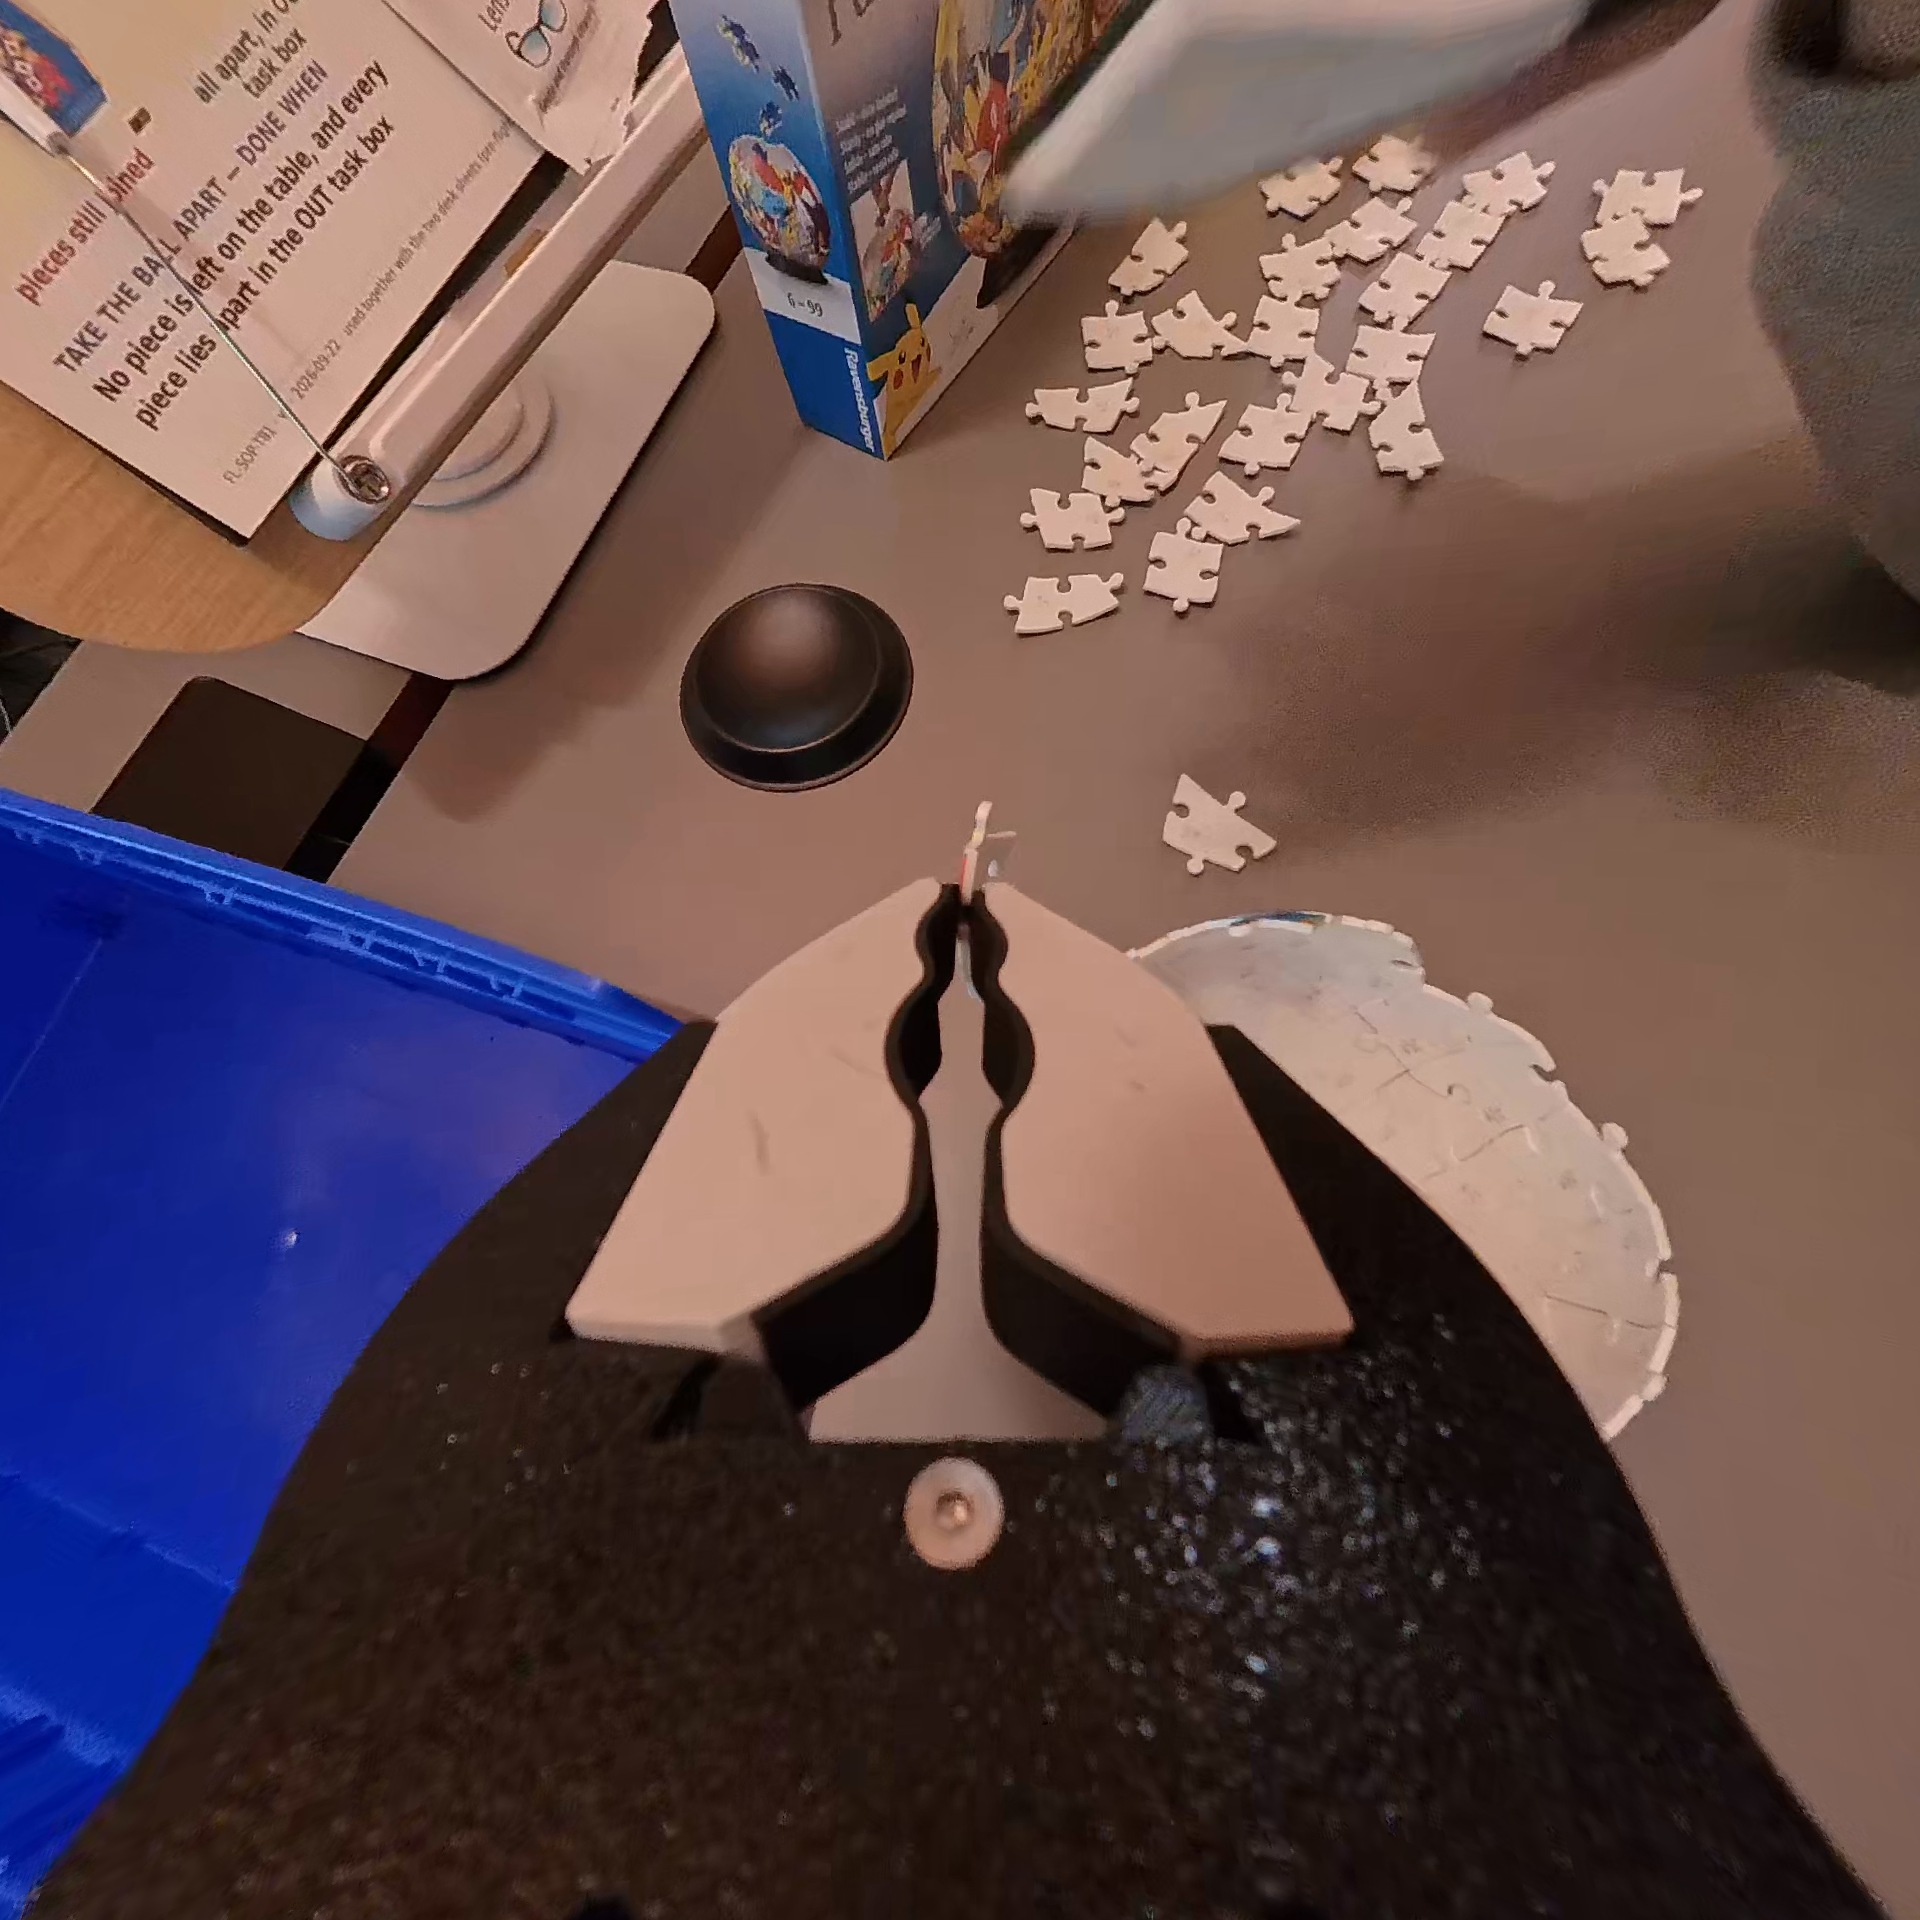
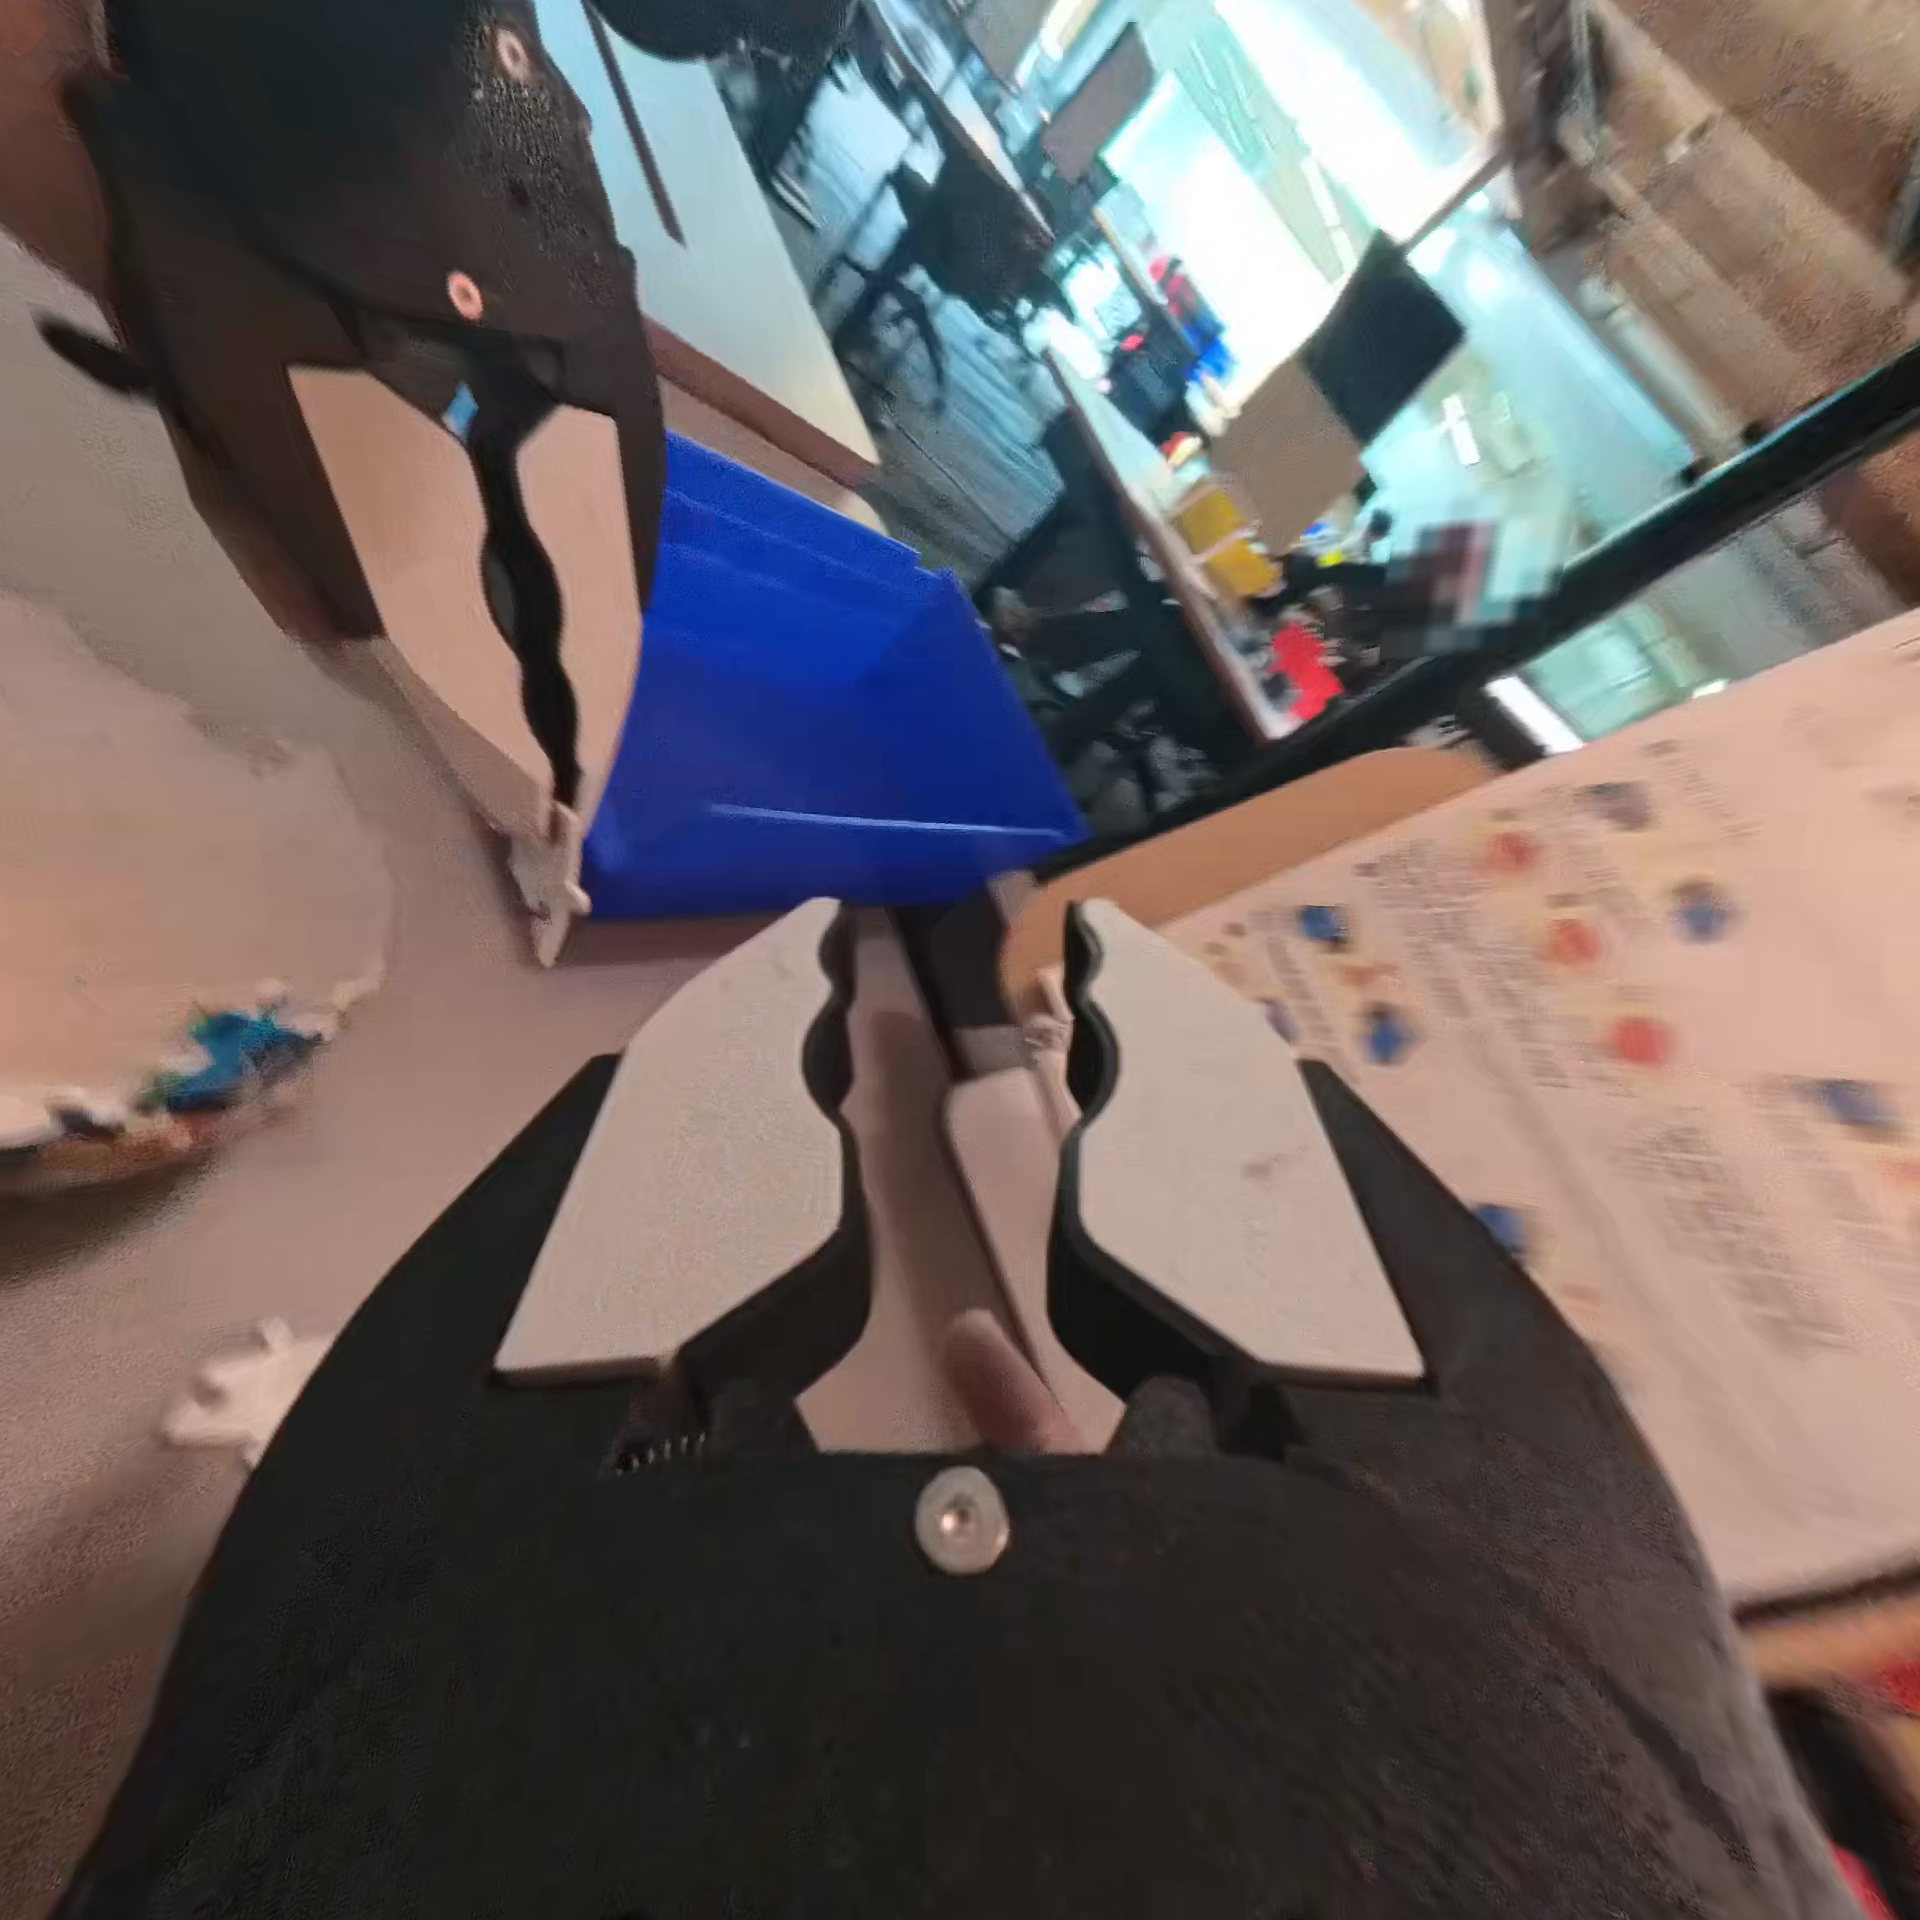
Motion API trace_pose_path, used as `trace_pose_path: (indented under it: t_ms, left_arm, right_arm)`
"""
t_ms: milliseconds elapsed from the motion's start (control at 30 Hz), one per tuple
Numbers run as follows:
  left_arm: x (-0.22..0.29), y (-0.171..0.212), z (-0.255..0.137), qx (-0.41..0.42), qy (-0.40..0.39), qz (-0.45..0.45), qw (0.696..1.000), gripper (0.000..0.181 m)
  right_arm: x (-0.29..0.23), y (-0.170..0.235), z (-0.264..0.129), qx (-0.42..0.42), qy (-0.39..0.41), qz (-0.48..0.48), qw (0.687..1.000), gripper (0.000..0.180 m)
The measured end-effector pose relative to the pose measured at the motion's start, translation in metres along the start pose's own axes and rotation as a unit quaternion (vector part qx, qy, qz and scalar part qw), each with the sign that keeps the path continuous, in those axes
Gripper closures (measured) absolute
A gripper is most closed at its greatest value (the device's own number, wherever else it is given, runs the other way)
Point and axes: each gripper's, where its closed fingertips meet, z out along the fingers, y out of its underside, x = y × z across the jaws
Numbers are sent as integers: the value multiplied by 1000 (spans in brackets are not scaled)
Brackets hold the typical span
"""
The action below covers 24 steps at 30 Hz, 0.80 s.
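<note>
Your grey table (image 1: 1455, 727) carries, largest first, a blue bin (image 1: 260, 1195) at your left, a printed sheet (image 1: 239, 239) on a stand, and an upright puzzle box (image 1: 831, 208) with cartoon artwork and a maker's name down its blue edge; the sheet and the box both bear writing. Just right of your left gripper (image 1: 966, 894) lies a white bowl-shaped puzzle shell (image 1: 1455, 1122), its pieces joined and its edge jagged. A black domed stand (image 1: 795, 686) sits ahead, between the bin and the box. A scatter of loose white pieces (image 1: 1330, 353) lies right of the box, and a single piece (image 1: 1210, 826) sits apart, nearer the shell.

Your left gripper is clenched on a thin puzzle piece (image 1: 977, 847), held edge-on and poking out past the tips above the table. In the right wrist view that piece (image 2: 545, 873) hangs white beside the bin.

Your right gripper (image 2: 956, 925) is spread well apart, grasping nothing, pointed toward the bin and the sheet; that view is blurred.
</note>
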Motion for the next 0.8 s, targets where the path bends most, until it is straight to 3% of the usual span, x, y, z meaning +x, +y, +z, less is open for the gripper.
trace_pose_path:
  t_ms: [133, 233, 333, 600, 800]
  left_arm:
    - [-1, -3, -5, 5, -6, 3, 1000, 179]
    - [-3, -3, -8, 8, -8, 1, 1000, 179]
    - [-4, -1, -7, 9, -2, -5, 1000, 179]
    - [1, -4, -8, 9, 1, 4, 1000, 179]
    - [5, -5, -7, 9, 5, 12, 1000, 179]
  right_arm:
    - [-43, 21, 26, -4, -133, 100, 986, 141]
    - [-64, 4, 26, 61, -221, 196, 953, 139]
    - [-71, -8, 27, 101, -252, 240, 932, 139]
    - [-78, -10, 27, 125, -284, 248, 918, 159]
    - [-80, -12, 33, 118, -268, 222, 930, 162]
